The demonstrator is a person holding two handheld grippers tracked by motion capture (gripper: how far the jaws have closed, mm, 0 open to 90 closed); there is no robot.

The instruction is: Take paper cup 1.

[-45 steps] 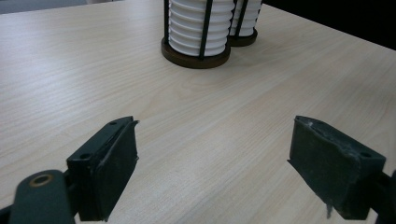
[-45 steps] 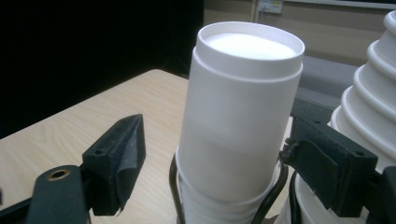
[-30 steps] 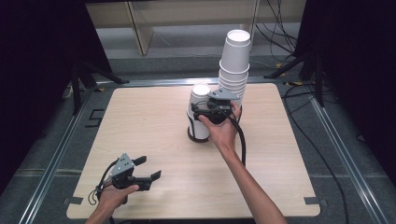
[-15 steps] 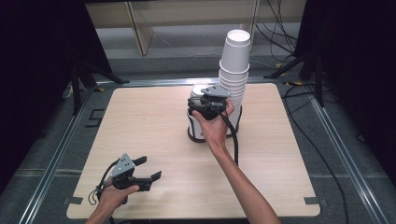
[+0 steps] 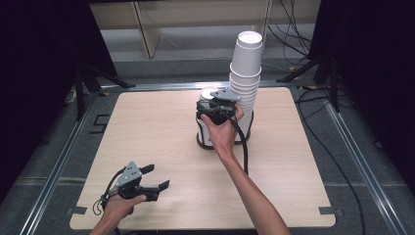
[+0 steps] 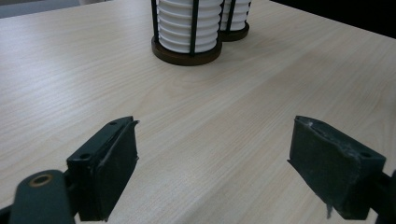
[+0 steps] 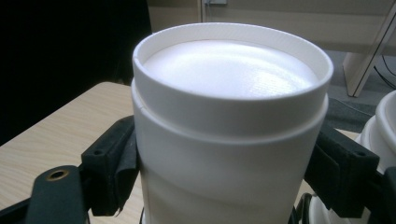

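Two stacks of upturned white paper cups stand in black wire holders at the table's far middle: a tall stack and, to its left, a short stack. My right gripper sits at the top of the short stack. Its jaws press both sides of the top white cup, seen close up in the right gripper view, where the gripper straddles it. My left gripper rests low near the front left edge, open, with bare wood between its jaws. Both holders stand farther off in the left gripper view.
The light wooden table has a metal frame around it. Black curtains and tripod legs stand at both sides, and cables run across the floor at the back right. The tall stack's edge lies just right of the gripped cup.
My right gripper has shifted a little left and closer over the short stack, now covering most of its top cup. The left gripper has stayed in place.
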